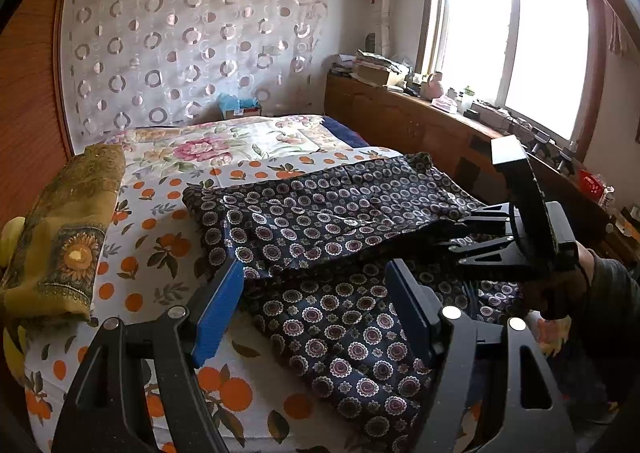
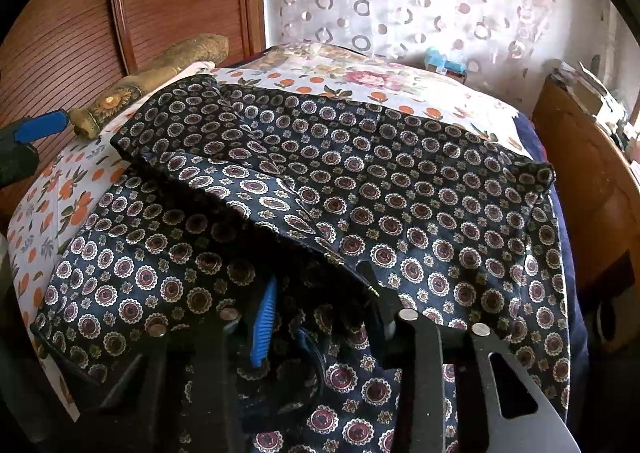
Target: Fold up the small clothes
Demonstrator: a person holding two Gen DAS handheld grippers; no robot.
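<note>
right tool (image 2: 320, 317) seemingly pinching dark patterned garment (image 2: 400, 189); left tool (image 1: 316, 305) spread above it.

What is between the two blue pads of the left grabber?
In the left wrist view, the left gripper stands open above the dark navy garment with round flower medallions. Only that cloth and a strip of the white orange-print bedsheet show between its pads, untouched.

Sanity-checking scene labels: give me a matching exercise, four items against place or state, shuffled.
Items:
1 left gripper
2 right gripper
3 dark patterned garment
4 yellow-brown cloth

States:
A folded at the bed's edge near the wooden panel
B spread over the orange-print sheet
C open above the fabric
D fabric bunched between its fingers

Pairs: 1-C, 2-D, 3-B, 4-A
</note>
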